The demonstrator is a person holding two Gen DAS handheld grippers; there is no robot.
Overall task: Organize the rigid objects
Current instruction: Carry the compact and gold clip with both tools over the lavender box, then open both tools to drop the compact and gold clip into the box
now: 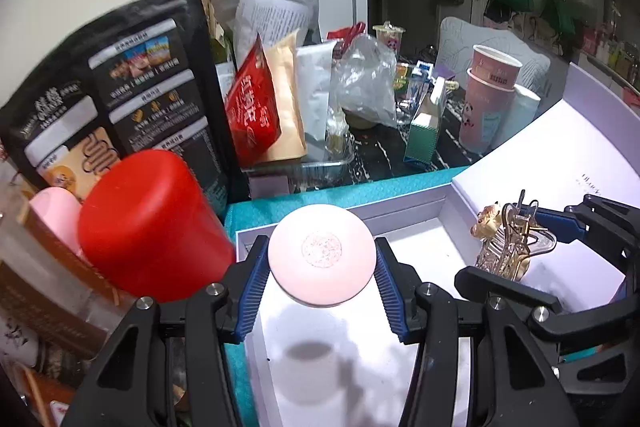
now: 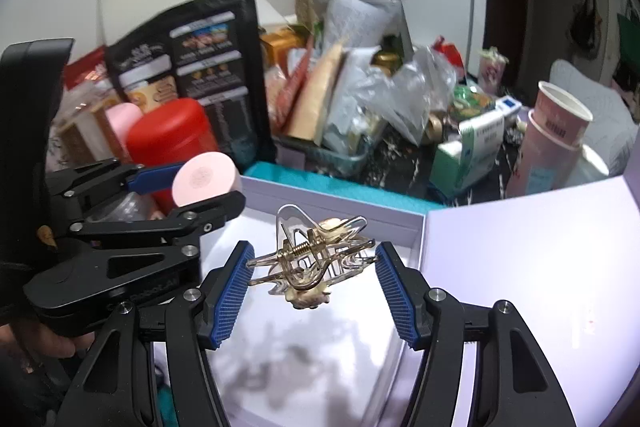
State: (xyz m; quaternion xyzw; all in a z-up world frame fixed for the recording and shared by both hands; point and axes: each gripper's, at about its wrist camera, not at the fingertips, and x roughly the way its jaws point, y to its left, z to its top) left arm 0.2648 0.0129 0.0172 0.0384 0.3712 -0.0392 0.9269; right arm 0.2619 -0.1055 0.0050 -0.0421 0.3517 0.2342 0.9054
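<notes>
My left gripper (image 1: 322,259) is shut on a round pale pink compact (image 1: 322,254), held above the floor of an open white box (image 1: 408,235). The same compact (image 2: 204,183) shows at the left of the right wrist view, in the left gripper (image 2: 192,187). My right gripper (image 2: 312,267) is shut on a clear and gold hair claw clip (image 2: 312,259), its blue pads pressing the clip's two ends, also above the box (image 2: 340,203). In the left wrist view the clip (image 1: 508,243) hangs to the right, in the right gripper (image 1: 516,247).
The box's lid (image 2: 520,247) stands open at the right. A red canister (image 1: 148,227), a pink bottle (image 1: 56,215) and a black pouch (image 1: 116,83) crowd the left. Bags in a foil tray (image 1: 304,163), a green carton (image 1: 424,131) and stacked pink paper cups (image 1: 488,99) stand behind the box.
</notes>
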